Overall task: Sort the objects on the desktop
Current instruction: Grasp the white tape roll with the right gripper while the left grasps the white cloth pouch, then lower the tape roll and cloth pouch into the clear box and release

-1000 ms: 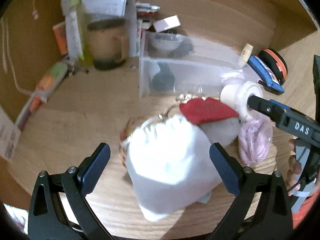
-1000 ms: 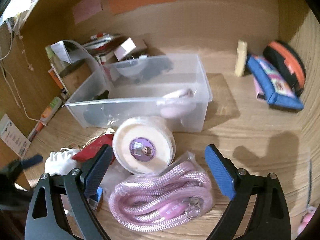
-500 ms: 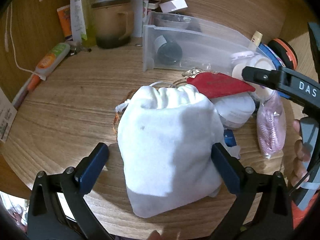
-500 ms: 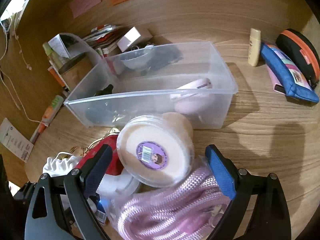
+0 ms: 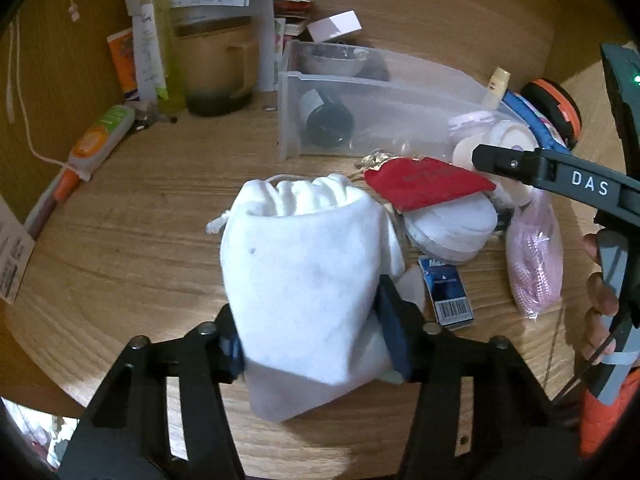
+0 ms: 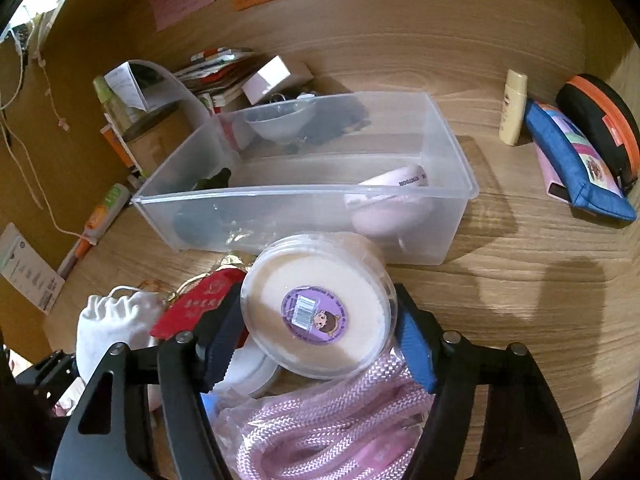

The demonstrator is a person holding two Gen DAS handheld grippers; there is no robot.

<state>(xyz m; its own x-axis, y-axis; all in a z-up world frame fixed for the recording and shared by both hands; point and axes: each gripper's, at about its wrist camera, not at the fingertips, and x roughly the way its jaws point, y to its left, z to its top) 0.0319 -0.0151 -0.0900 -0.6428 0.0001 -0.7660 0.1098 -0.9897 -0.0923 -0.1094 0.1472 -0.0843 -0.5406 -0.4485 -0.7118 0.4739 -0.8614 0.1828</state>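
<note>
1. Left gripper [image 5: 312, 340] clamped low on the white drawstring pouch [image 5: 304, 264], fingers [image 5: 394, 336] pinching the soft cloth from both sides. Probably gripped at the closed bottom so the gathered mouth points away, toward 12 o'clock, and nothing spills.
2. Right gripper [image 6: 320, 340] closed around the round lidded case [image 6: 316, 308], fingers [image 6: 414, 354] against its rim at 9 and 3 o'clock. Makes sense: a flat disc, easiest to grab across the diameter.
3. Case tilted, near edge propped over the bagged pink rope [image 6: 320, 424], so likely just lifting off the pile.
4. Clear plastic bin [image 6: 456, 200] right behind at 12 o'clock, on the tabletop [image 6: 520, 300]. Already holding a pink jar [image 6: 396, 196], a dark round thing and a small bowl, so looks like the drop spot for both grabs.
5. Red pouch [image 5: 424, 188] lying across a white puff case [image 5: 452, 228], small blue box [image 5: 448, 292] beside it at 5 o'clock. Leftover pile, still unsorted.
6. Blue pencil case [image 6: 576, 168] and orange-trimmed case [image 6: 600, 120] parked well off at 2 o'clock, against the wall.
</note>
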